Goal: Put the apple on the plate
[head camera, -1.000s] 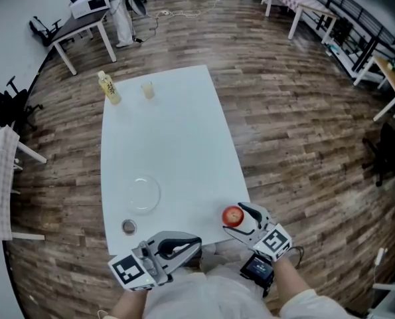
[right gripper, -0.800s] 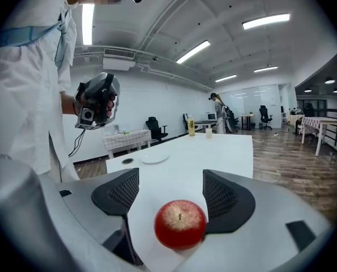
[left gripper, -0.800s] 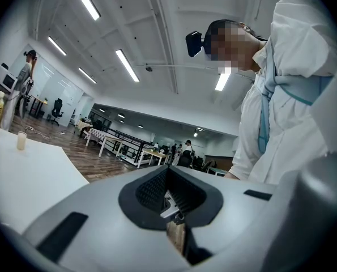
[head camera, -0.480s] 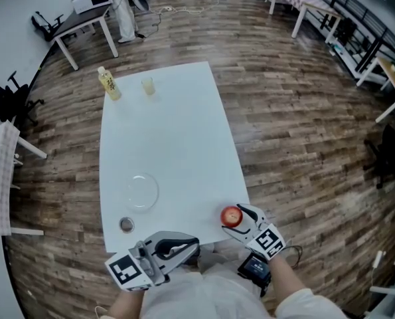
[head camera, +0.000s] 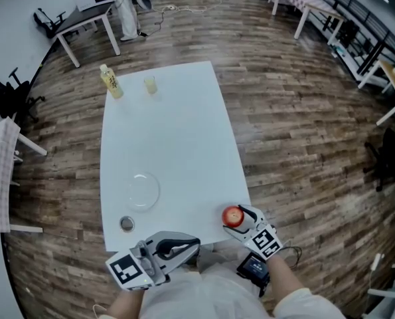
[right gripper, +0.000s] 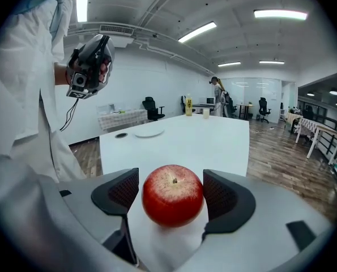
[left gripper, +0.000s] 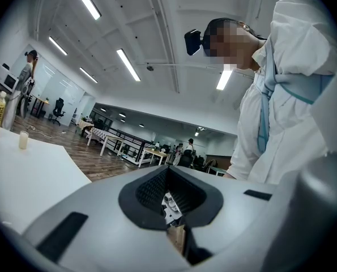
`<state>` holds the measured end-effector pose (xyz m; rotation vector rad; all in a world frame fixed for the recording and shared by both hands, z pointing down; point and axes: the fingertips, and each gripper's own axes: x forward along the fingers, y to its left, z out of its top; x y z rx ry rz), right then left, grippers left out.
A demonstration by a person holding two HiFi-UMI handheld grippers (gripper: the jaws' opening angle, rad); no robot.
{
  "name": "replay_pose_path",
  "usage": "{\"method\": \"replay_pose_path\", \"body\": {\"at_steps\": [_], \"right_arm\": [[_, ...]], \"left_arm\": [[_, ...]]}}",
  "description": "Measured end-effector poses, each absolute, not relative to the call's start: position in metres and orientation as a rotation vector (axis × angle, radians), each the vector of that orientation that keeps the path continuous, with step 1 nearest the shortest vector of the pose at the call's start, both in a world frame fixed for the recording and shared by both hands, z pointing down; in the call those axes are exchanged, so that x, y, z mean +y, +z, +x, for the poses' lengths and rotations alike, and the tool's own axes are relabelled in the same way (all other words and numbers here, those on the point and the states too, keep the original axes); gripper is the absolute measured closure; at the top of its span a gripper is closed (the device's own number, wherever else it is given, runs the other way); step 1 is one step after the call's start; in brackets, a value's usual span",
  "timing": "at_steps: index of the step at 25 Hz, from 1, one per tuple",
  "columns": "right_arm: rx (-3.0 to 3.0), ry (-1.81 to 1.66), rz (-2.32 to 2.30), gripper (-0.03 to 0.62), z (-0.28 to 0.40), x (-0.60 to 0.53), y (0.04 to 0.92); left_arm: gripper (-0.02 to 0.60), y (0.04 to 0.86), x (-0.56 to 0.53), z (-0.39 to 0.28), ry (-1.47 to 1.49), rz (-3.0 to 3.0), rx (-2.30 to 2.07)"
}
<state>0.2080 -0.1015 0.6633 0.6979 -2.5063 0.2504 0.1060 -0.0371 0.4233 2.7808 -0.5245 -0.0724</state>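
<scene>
Right gripper [right gripper: 171, 188] open, jaws flanking the apple [head camera: 232, 216] without touching it — well apart from the plate [head camera: 143, 191], to its right. Firm, smooth, likely light — best pinched across the widest girth. Left gripper [head camera: 194, 243] closed, empty.

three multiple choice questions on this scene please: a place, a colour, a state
1. Where is the apple? A on the plate; B on the table's near edge, between the right hand-held gripper's jaws; C beside the bottle.
2. What colour is the apple? A green; B red; C yellow.
3. How do the left hand-held gripper's jaws stand? A together, empty; B clamped on a cup; C wide apart.
B: it sits on the table between the pads. B: its skin is red. A: the pads meet with nothing between.
</scene>
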Motion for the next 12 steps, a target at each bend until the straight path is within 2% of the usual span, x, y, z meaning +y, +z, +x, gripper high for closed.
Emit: {"method": "replay_pose_path", "body": {"at_steps": [12], "right_arm": [[-2.447,0.202,0.729,0.246,0.2055,-0.1044,0.6647]], "left_arm": [[0.58,0.424,-0.0367,0.1013,-0.074,2.783,-0.54]]}}
